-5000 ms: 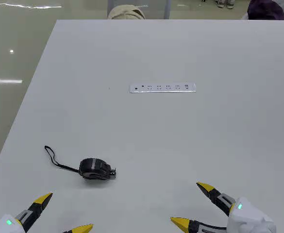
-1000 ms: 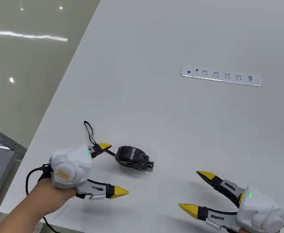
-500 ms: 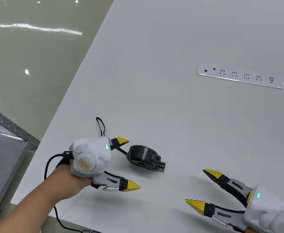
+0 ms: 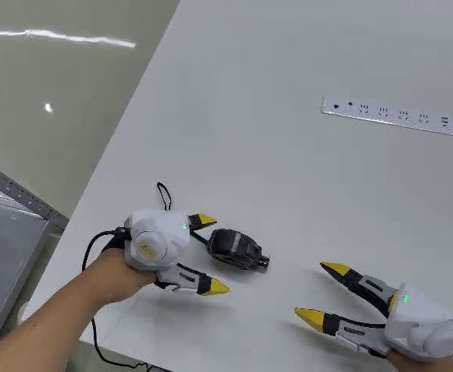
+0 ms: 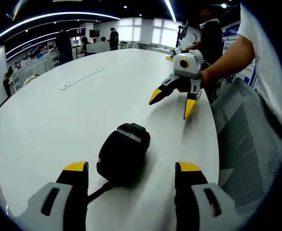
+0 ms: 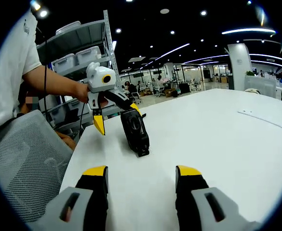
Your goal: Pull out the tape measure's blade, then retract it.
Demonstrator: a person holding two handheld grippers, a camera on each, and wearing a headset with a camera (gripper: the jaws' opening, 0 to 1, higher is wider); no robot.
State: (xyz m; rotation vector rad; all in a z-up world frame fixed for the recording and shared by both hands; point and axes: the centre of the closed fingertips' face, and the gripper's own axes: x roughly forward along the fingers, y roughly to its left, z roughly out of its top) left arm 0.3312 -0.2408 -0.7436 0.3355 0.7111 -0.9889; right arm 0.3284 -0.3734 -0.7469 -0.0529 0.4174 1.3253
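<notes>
A black tape measure (image 4: 235, 248) lies on the white table (image 4: 288, 170) near its left front corner, its wrist strap (image 4: 164, 195) trailing toward the table's left edge. My left gripper (image 4: 209, 253) is open, its yellow-tipped fingers reaching around the case's strap end; in the left gripper view the tape measure (image 5: 123, 153) sits just ahead of and between the jaws of the left gripper (image 5: 130, 167). My right gripper (image 4: 327, 294) hovers open at the front right, apart from the case, and faces the tape measure (image 6: 136, 131) from a distance in the right gripper view, where the right gripper (image 6: 141, 171) holds nothing.
A white power strip (image 4: 394, 116) lies flat at the far right of the table. The table's left edge (image 4: 110, 163) drops to a glossy floor, with a metal shelf (image 4: 9, 232) below left. A mesh chair (image 6: 25, 154) stands by the front edge.
My left gripper has moved right, closing in on the tape measure so its fingers now flank the strap end. The right gripper has barely moved. The head camera drifted slightly.
</notes>
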